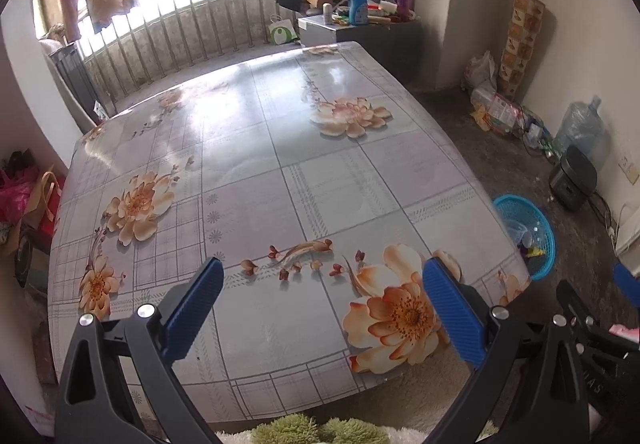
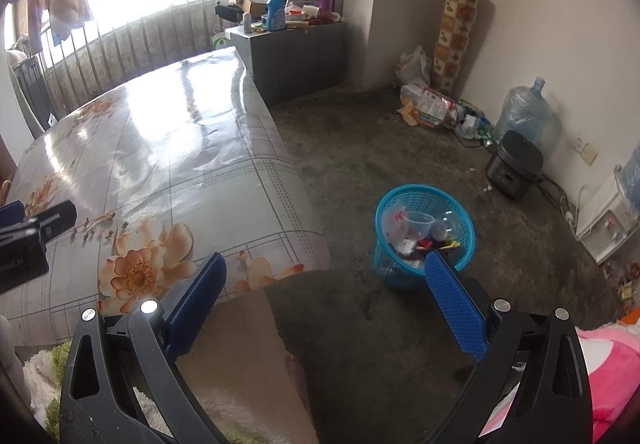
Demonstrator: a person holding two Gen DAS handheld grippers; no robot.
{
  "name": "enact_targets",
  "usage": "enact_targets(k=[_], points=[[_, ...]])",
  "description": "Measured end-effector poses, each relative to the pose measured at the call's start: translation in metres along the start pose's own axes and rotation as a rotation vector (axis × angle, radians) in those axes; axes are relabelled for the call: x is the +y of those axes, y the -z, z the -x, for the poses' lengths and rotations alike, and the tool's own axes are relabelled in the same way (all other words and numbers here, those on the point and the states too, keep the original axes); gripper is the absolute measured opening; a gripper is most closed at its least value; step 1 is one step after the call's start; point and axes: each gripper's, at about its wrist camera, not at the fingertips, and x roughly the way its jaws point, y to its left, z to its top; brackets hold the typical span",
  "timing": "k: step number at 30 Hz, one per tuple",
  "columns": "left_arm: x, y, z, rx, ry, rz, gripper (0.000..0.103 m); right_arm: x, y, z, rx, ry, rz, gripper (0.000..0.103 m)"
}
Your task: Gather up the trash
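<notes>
Beside desk's (image 2: 208, 180) right edge, basket (image 2: 466, 234) held collected trash; both my claws, left claw (image 1: 322, 304) and right claw (image 2: 326, 298), gaped wide, empty, nothing left on desk.

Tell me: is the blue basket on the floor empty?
No. The basket holds a clear cup and scraps.

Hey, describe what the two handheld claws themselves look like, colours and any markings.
Both match: the left claw and right claw have black frames with slotted cut-outs, silver round bolts, and flat blue fingers with a ribbed, dotted texture. Faint white lettering shows on the black bodies, too small to read fully.
</notes>
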Motion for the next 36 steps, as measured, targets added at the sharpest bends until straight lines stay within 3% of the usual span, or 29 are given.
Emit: enact_targets(k=[4, 8, 13, 36], points=[[0.007, -0.005, 0.007, -0.037, 0.009, 0.097, 0.098, 0.002, -0.001, 0.001, -0.004, 0.001, 0.001, 0.095], [0.006, 0.005, 0.009, -0.024, 0.03, 0.113, 0.098, 0.002, 0.0, 0.001, -0.003, 0.003, 0.003, 0.095], [0.007, 0.014, 0.002, 0.021, 0.044, 0.101, 0.098, 0.003, 0.0, 0.003, -0.006, 0.005, 0.003, 0.095], [0.015, 0.015, 0.008, 0.006, 0.039, 0.107, 0.098, 0.008, -0.005, 0.008, -0.016, 0.007, 0.024, 0.095]])
